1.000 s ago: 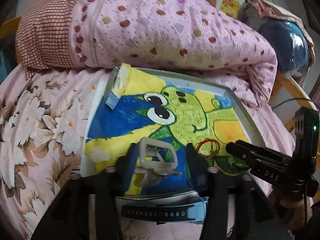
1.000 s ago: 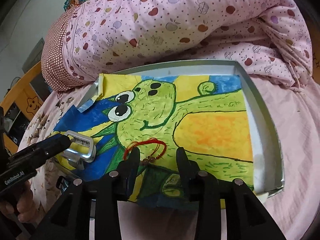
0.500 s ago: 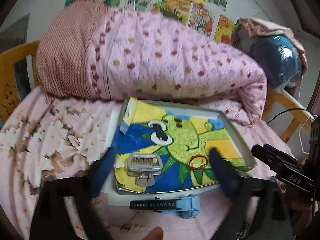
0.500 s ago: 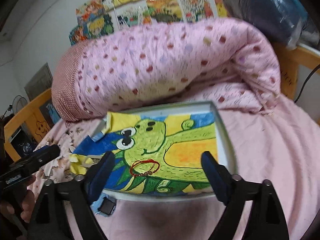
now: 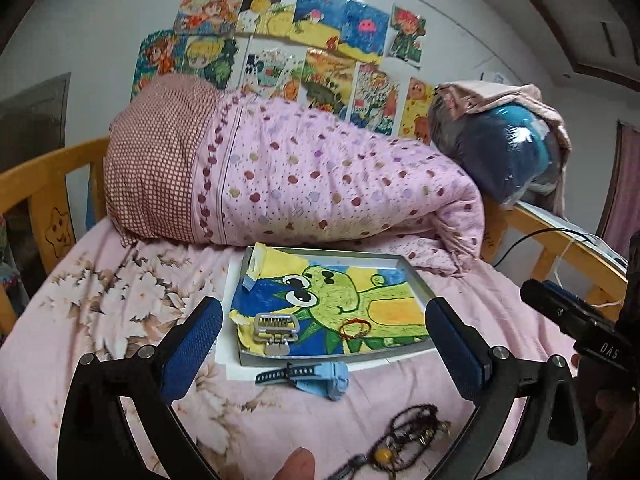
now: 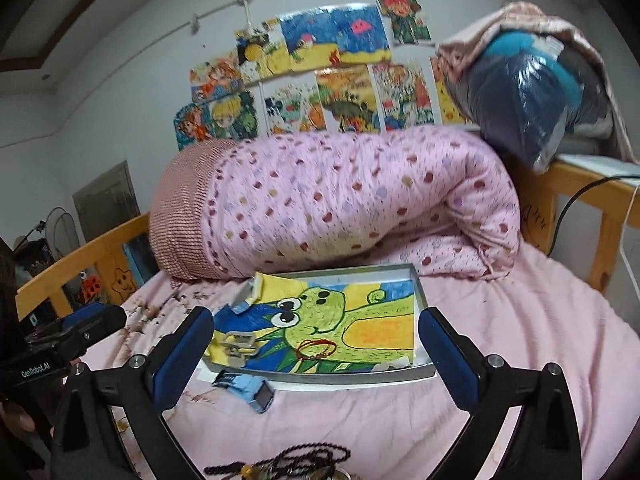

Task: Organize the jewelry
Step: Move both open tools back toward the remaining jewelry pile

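A shallow grey tray (image 5: 416, 278) (image 6: 420, 296) lined with a frog drawing lies on the pink bed. In it lie a silver hair clip (image 5: 275, 330) (image 6: 236, 344) at the near left and a red string bracelet (image 5: 354, 327) (image 6: 316, 350) near the middle. A blue watch (image 5: 316, 376) (image 6: 246, 386) lies on the sheet just in front of the tray. A dark bead necklace (image 5: 408, 432) (image 6: 280, 462) lies nearer me. My left gripper (image 5: 324, 348) and right gripper (image 6: 316, 354) are both wide open, empty, held back above the bed.
A rolled pink dotted quilt (image 5: 320, 188) lies right behind the tray. Wooden bed rails (image 5: 44, 196) run at the left and right. A wrapped blue bundle (image 5: 508, 152) sits on the right rail. A cable (image 6: 576, 204) hangs at the right. A fingertip (image 5: 298, 464) shows at the bottom.
Both grippers opened wide and pulled back and up from the tray. The hair clip and the red bracelet stay in the tray. The watch and necklace came into view.
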Available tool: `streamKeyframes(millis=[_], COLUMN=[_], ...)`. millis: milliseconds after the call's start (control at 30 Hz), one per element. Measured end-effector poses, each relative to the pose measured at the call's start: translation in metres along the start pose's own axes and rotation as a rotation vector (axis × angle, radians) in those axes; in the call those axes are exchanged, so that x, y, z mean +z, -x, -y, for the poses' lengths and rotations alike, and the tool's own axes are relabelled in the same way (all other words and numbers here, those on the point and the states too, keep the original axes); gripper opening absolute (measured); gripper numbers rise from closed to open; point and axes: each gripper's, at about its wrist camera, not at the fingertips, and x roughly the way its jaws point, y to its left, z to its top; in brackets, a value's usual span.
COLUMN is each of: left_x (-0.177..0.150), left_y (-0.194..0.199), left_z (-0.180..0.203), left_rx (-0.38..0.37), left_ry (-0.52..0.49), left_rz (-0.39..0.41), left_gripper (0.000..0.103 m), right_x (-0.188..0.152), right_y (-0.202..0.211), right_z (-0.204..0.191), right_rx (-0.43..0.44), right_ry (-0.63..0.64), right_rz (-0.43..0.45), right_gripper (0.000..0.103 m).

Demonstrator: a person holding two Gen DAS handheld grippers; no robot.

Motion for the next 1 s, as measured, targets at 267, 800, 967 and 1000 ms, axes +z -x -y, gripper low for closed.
streamKeyframes(millis=[267, 800, 967, 1000], left_x=[-0.021, -0.111, -0.125, -0.128], left_y=[0.054, 0.054, 0.046, 0.044], left_z=[0.013, 0.022, 0.025, 0.026], left_rx=[-0.018, -0.072, -0.08, -0.085], left_ry=[-0.038, -0.133, -0.138, -0.144], left_rz=[0.029, -0.217, -0.279, -0.294], left_gripper=[0.099, 0.099, 0.099, 0.099], right_x=[-0.012, -0.094, -0.108, -0.112], right_y=[0.056, 0.072, 0.063, 0.061], right_z=[-0.012, 0.003, 0.003, 0.004], right_rx=[-0.015, -0.067, -0.054, -0.053], right_ry=[0.018, 0.03, 0.042, 0.047], right_rz=[0.01, -0.302, -0.362, -0.374], right_gripper=[0.103, 0.103, 0.103, 0.103])
